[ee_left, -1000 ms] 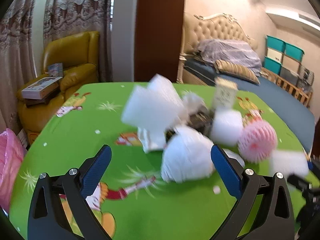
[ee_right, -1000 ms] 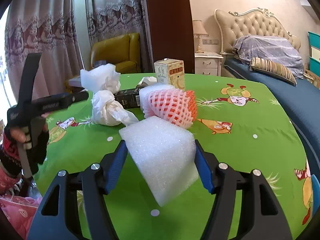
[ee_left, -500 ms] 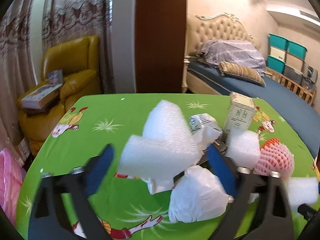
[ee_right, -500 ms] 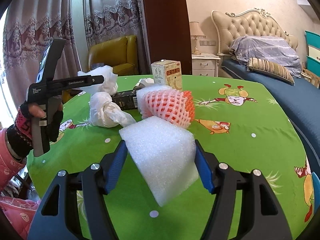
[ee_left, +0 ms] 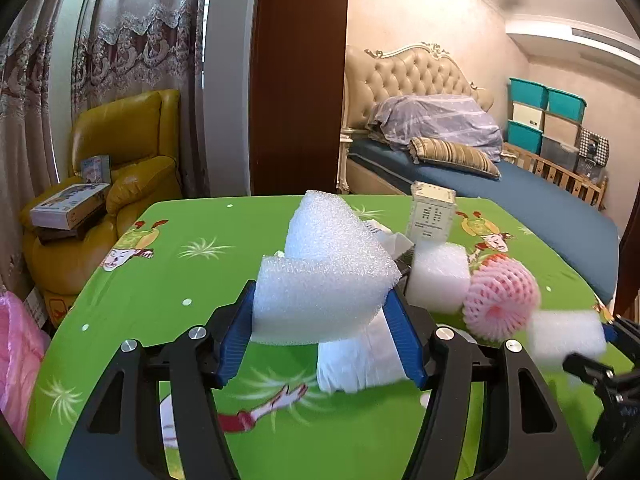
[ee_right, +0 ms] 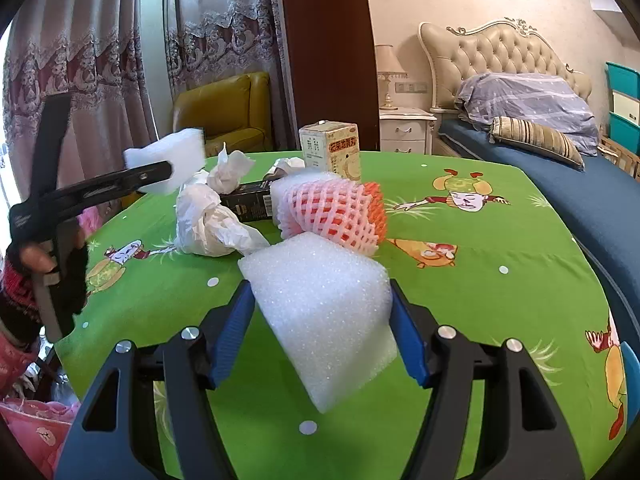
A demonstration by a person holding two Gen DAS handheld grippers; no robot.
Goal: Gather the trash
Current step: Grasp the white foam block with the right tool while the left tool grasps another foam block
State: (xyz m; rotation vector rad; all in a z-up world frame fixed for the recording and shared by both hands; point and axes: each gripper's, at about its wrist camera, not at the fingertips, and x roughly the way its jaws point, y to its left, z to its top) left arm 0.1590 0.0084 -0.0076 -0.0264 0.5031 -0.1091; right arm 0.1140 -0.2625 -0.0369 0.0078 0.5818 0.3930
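Note:
My left gripper is shut on a curved white foam piece and holds it above the green tablecloth; the same gripper and foam show in the right wrist view. My right gripper is shut on a white foam block, also seen in the left wrist view. On the table lie a crumpled white plastic bag, a pink foam fruit net, a dark box, a small foam cube and an upright carton.
The round table has a green cartoon cloth. A pink bag hangs at the table's left edge. A yellow armchair with books stands behind, and a bed lies to the right.
My left gripper has closed on the curved foam piece and lifted it off the pile. My right gripper still holds its foam block, nearly still.

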